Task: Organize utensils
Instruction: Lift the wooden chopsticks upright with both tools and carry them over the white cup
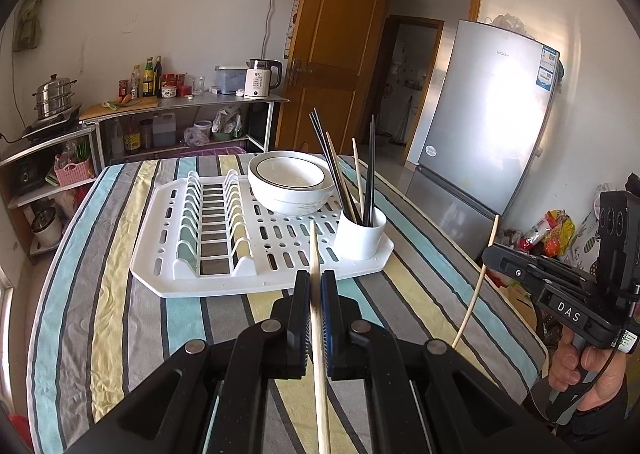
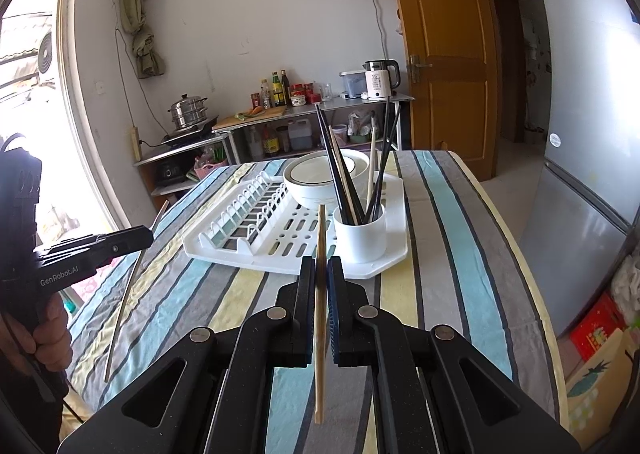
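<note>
**Two chopsticks in hand, the cup not yet reached**

Nearest, the left gripper (image 1: pixel 316 286) has its fingers closed on a pale wooden chopstick (image 1: pixel 318 334), and the right gripper (image 2: pixel 321 274) grips another wooden chopstick (image 2: pixel 320 294) the same way (both sticks run lengthwise between the fingers). Each is held short of the white cup (image 1: pixel 360 236), above the striped worktop (image 1: pixel 120 294). The cup stands at the near corner of the white drying rack (image 1: pixel 224 286) and already holds several dark and pale chopsticks (image 1: pixel 370 173). Beyond the cup sit stacked white bowls (image 1: pixel 290 181). Judging by this, most utensils are sorted; these two remain to be dropped in.
</note>
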Available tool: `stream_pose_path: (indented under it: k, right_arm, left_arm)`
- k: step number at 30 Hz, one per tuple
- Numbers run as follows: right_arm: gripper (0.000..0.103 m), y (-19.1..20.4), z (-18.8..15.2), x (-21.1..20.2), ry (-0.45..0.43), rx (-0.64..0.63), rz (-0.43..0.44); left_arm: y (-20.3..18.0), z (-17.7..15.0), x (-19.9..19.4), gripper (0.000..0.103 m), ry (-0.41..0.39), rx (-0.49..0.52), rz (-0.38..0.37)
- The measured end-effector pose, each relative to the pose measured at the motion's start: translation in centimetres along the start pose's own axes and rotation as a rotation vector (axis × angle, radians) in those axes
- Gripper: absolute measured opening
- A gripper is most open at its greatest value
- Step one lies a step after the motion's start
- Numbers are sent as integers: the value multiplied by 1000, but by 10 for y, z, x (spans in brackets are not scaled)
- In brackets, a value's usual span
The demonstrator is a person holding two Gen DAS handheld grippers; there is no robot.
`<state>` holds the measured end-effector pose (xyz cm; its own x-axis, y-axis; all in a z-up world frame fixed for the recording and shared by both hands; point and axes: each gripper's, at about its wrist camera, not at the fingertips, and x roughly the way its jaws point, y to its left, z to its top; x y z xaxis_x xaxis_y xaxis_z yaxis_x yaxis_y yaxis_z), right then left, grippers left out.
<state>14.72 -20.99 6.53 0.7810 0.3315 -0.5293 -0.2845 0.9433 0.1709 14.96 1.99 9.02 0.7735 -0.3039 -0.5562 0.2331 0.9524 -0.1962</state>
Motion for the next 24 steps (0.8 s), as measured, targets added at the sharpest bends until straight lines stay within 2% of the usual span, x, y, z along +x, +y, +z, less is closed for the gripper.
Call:
stream_pose_path:
  k: [14, 24]
  right_arm:
    - [6, -1, -2, -1, -4, 0, 0]
    - [6, -6, 11, -4, -36, -3, -5]
  left_arm:
    - [-6, -2, 0, 5, 5, 12, -19]
    - [-16, 17, 0, 5, -8, 51, -29]
